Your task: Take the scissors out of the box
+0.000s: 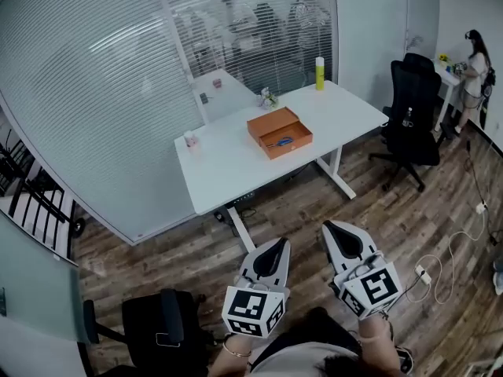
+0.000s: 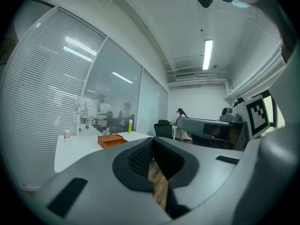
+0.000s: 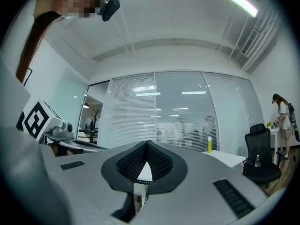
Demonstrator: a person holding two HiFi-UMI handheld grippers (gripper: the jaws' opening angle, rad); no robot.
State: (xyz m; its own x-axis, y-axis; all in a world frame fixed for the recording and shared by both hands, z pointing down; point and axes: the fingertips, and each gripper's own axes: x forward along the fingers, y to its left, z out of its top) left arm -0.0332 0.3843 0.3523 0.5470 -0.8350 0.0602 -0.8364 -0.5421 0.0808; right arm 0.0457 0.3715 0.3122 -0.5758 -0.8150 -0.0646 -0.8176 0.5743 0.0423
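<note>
An orange box (image 1: 280, 132) lies open on the white table (image 1: 236, 163), well ahead of me. Blue-handled scissors (image 1: 281, 141) rest inside its front tray. The box (image 2: 111, 140) also shows small and far off in the left gripper view. My left gripper (image 1: 280, 246) and right gripper (image 1: 327, 226) are held level above the wooden floor, well short of the table. Each has its jaw tips together with nothing between them, as both gripper views show: the left gripper (image 2: 152, 139) and the right gripper (image 3: 146, 143) are shut and empty.
A yellow bottle (image 1: 320, 73) stands at the table's far right corner, a small cup (image 1: 190, 140) near its left edge. A black office chair (image 1: 412, 108) stands to the right, another chair (image 1: 161, 328) by my left. Cables (image 1: 452, 265) trail on the floor. A person (image 1: 474, 73) stands at the far right.
</note>
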